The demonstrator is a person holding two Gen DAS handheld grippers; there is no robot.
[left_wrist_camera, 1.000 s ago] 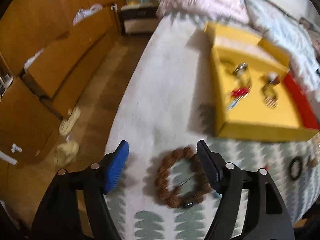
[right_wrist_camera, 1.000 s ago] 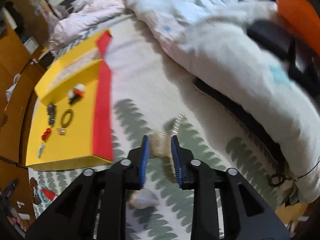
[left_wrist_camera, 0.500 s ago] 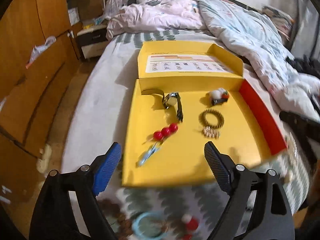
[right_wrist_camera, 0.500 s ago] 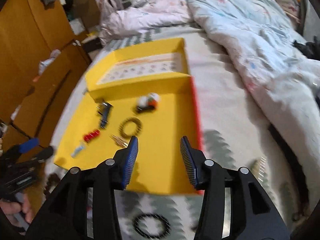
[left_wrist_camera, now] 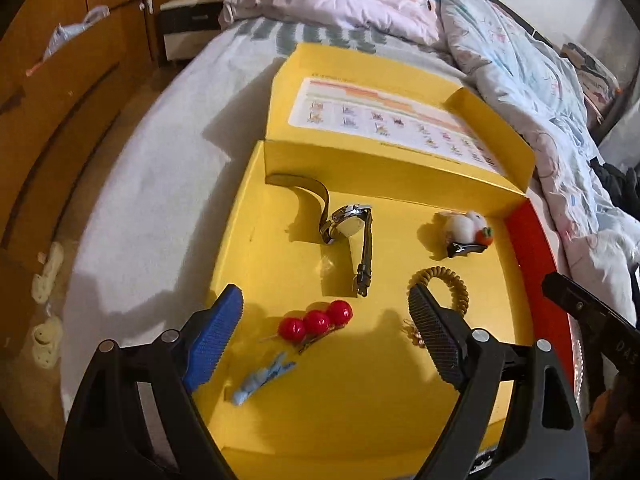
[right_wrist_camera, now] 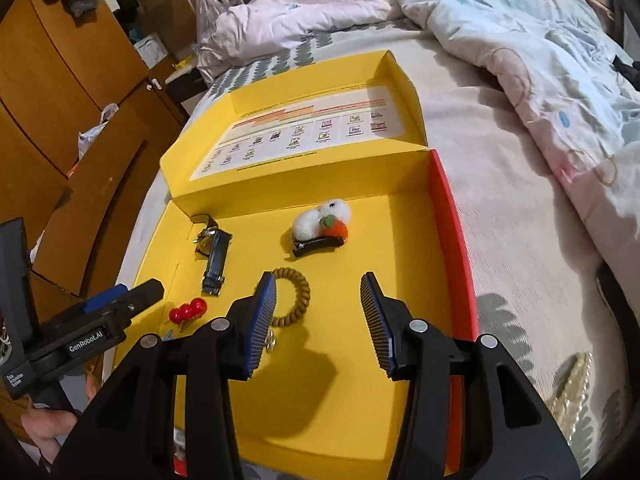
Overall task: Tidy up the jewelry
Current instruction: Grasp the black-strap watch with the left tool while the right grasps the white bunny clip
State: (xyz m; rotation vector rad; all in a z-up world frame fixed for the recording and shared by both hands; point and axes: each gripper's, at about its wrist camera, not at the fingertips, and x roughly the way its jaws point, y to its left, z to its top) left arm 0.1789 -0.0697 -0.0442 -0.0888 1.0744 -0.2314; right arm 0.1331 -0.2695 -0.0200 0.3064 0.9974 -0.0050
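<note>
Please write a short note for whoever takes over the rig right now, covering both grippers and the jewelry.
Left gripper: open, empty, over the yellow cardboard box.
Right gripper: jaws just opened, nothing between them, also over the box.
In the box: silver wristwatch with dark strap, red three-ball hair clip, light blue clip, mustard coil hair tie, white pompom clip with orange bit, small gold piece.
Done: six pieces boxed.
Left: a gold chain lies outside on the bedspread.
</note>
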